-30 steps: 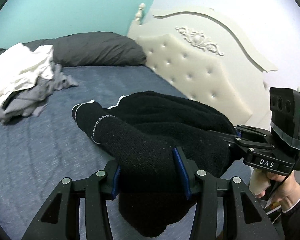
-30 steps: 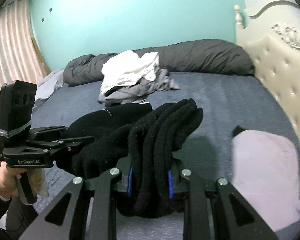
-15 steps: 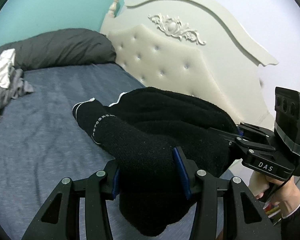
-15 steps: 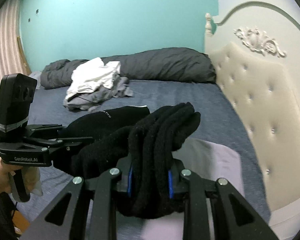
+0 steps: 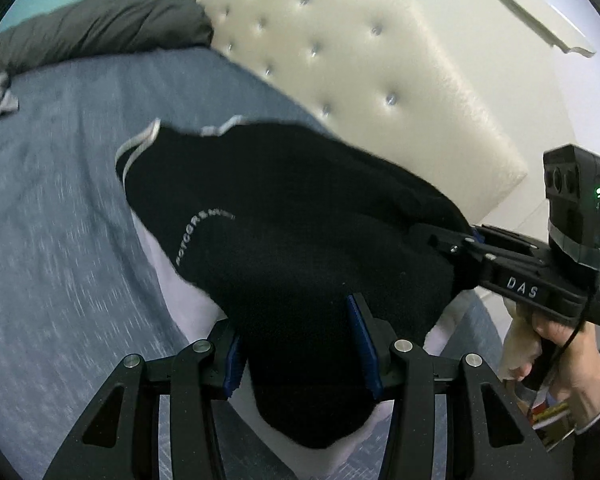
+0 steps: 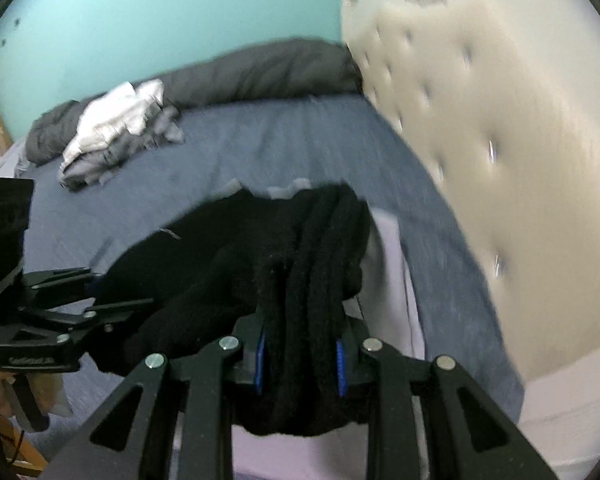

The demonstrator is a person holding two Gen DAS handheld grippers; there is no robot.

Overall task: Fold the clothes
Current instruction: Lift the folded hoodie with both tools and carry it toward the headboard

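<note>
A folded black garment [image 5: 292,232] with white lettering and white trim hangs between both grippers above the bed. My left gripper [image 5: 300,344] is shut on its near edge. My right gripper [image 6: 300,356] is shut on the bunched folded layers of the garment [image 6: 316,264]. The right gripper also shows in the left wrist view [image 5: 472,248], clamped on the garment's right end. The left gripper shows in the right wrist view [image 6: 96,296] at the left. A pale lilac folded cloth [image 5: 180,288] lies on the bed right under the garment, also in the right wrist view [image 6: 388,256].
The blue-grey bed sheet [image 5: 52,200] spreads to the left. A cream tufted headboard [image 5: 372,80] stands close on the right. A dark grey pillow [image 6: 260,76] lies at the far side. A pile of white and grey clothes [image 6: 116,132] sits on the far left.
Both grippers have carried the black garment to the right toward the headboard and down. It now hangs over the lilac cloth. The views are blurred by motion.
</note>
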